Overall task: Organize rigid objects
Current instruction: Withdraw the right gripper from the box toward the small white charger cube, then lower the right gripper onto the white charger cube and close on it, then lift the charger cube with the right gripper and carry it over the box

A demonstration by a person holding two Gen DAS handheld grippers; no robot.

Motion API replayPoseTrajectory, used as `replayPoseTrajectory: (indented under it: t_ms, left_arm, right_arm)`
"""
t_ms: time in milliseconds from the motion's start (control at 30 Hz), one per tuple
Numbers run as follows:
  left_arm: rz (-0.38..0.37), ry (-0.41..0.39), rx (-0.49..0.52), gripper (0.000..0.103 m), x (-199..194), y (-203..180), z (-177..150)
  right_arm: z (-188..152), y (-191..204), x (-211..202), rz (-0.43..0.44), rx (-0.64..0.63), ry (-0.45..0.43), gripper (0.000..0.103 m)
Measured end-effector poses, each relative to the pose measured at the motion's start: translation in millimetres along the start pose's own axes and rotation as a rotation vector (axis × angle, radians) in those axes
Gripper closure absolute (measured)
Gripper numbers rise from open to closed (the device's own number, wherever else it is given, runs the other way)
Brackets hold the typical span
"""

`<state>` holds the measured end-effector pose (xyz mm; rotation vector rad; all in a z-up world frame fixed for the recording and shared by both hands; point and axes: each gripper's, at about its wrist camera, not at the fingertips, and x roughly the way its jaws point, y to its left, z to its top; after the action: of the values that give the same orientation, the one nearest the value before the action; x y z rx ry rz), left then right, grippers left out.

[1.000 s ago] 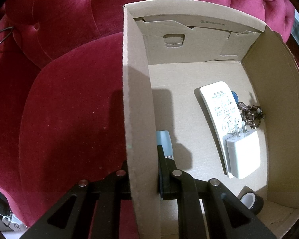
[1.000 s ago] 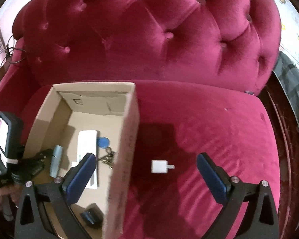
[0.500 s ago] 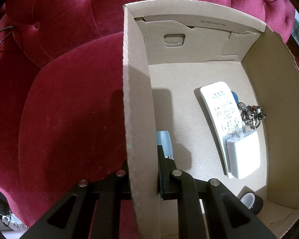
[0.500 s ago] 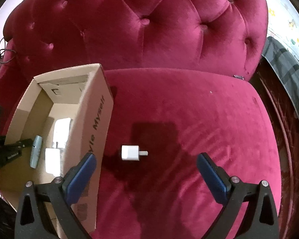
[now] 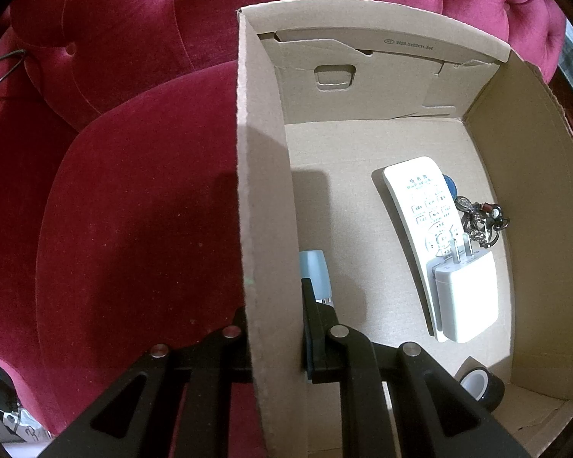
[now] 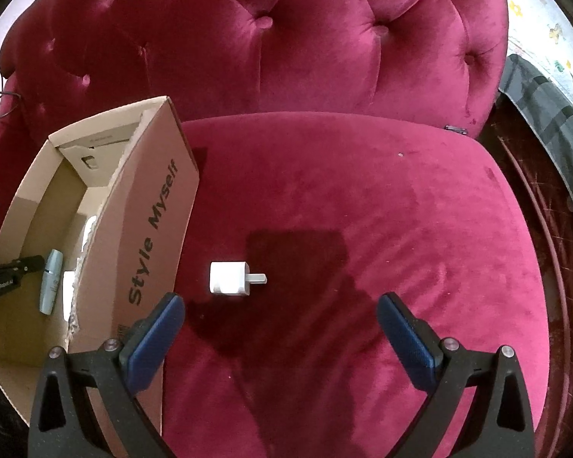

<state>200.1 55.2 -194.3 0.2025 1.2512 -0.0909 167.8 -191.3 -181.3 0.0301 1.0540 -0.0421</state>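
- The right gripper point(image 6: 280, 328) stands with its jaws spread wide and nothing between them
- The white plug adapter point(image 6: 228, 278) lies on the sofa seat point(image 6: 382, 229), just ahead of the gripper and nearer its left finger, close to the outer wall of the cardboard box point(image 6: 149, 240)
- Handling judgement: the adapter is a small, rigid plastic block, light, with smooth faces that may slip; the velvet seat under it is soft and will yield when pressed
- Grasp site: take the two flat sides of the body; avoid the metal prongs point(image 6: 256, 278), which point toward the right finger
- The left gripper point(image 5: 277, 337) is clamped on the near side wall of the box point(image 5: 265, 198), holding it steady
- Inside the box lie a remote control point(image 5: 416, 210), a larger white charger point(image 5: 468, 297), a key bunch point(image 5: 481, 221), a tape roll point(image 5: 481, 385) and a pale blue tube point(image 5: 316, 271)
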Motion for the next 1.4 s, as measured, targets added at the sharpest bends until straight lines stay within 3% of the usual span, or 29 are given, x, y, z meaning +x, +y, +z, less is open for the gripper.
replayPoseTrajectory:
  t_ms: [433,867,933,1033,1400]
  left_arm:
    - [0.012,0.000,0.008,0.088,-2,-2,0]
    - [0.015,0.000,0.012,0.088,-1,-6,0]
    - [0.015,0.001,0.015,0.088,0,-6,0]
    - [0.014,0.001,0.014,0.088,0,-6,0]
    - [0.017,0.000,0.016,0.088,0,-6,0]
  right_arm:
    - [7,15,48,0.020,-0.029,0.062,0.002]
    - [14,21,87,0.061,-0.030,0.101,0.024]
    - [15,20,93,0.075,-0.035,0.116,0.032]
    - [16,20,95,0.086,-0.045,0.120,0.057]
    - [11,13,75,0.061,-0.035,0.110,0.057]
